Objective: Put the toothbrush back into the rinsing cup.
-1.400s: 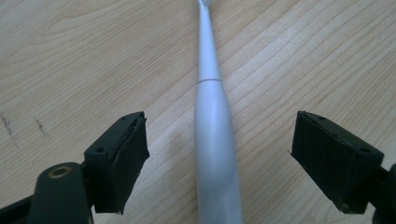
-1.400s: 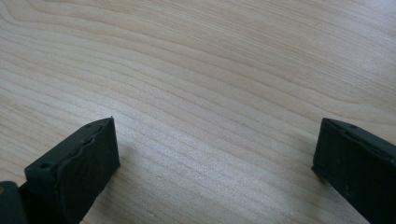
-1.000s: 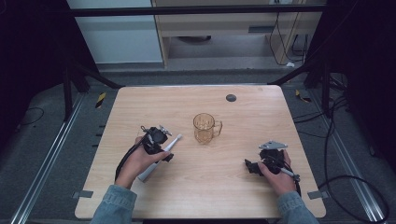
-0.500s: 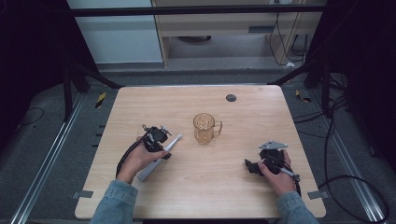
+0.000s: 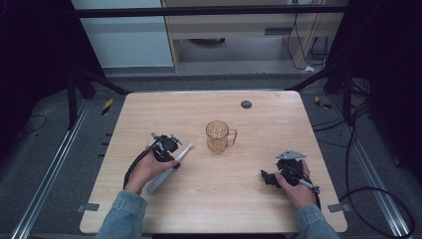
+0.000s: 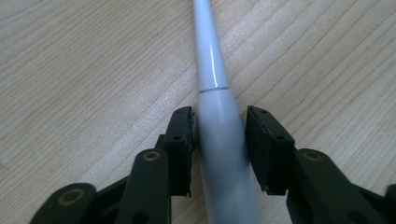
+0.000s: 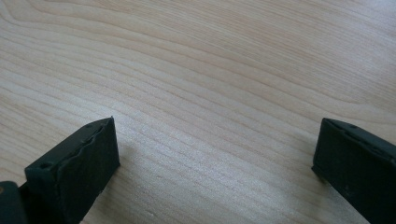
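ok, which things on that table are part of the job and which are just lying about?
In the job:
- electric toothbrush, lying on the table, left hand-held gripper jaws just closing onto its handle
- glass mug, upright, close beside the brush tip

Lying about:
- dark round disc near the far edge
- right hand-held gripper, open over bare table, idle

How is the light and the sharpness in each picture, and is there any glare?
High view: table evenly lit, surroundings dark, glass mug slightly soft. Left gripper view: a thin bright glare line on the white toothbrush, wood grain sharp. Right gripper view: soft shadow beside the near jaw, far wood blurred.
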